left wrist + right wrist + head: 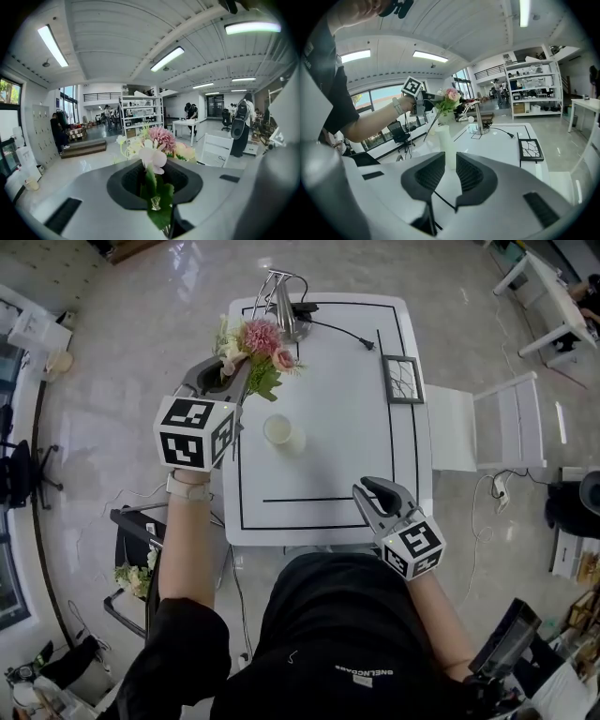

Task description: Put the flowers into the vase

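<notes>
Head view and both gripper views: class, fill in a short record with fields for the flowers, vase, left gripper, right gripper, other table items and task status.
flowers: pink and cream bunch, held in the air, up and left of the vase in the head view
vase: white, upright on the table, no flowers in it
left gripper: shut on the flower stems
right gripper: open, nothing between its jaws, at the table's near edge
other items: lamp, picture frame
task status: flowers not yet in the vase
</notes>
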A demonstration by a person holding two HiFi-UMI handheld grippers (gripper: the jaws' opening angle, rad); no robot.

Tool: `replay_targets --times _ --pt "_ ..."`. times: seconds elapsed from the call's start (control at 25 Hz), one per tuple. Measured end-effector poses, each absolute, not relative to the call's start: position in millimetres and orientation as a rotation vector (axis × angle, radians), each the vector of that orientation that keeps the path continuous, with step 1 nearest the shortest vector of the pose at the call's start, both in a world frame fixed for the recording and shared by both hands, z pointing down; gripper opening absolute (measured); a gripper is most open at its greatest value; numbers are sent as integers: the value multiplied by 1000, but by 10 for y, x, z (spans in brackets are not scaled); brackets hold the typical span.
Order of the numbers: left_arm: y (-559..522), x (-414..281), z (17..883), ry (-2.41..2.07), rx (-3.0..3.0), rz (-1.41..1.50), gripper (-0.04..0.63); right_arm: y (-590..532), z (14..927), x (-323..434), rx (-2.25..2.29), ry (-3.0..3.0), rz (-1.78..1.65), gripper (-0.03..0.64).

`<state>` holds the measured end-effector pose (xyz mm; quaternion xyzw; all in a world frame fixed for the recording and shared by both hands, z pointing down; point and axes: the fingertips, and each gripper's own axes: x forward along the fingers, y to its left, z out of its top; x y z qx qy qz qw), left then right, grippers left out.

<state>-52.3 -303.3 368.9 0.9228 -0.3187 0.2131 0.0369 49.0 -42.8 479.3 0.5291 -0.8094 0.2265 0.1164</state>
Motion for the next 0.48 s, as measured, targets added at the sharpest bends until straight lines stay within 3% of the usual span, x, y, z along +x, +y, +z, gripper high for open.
replay_targets --times 0.48 --pt "-2829 -410 2633 -999 2893 203 75 -507 4616 458 1537 -2418 595 61"
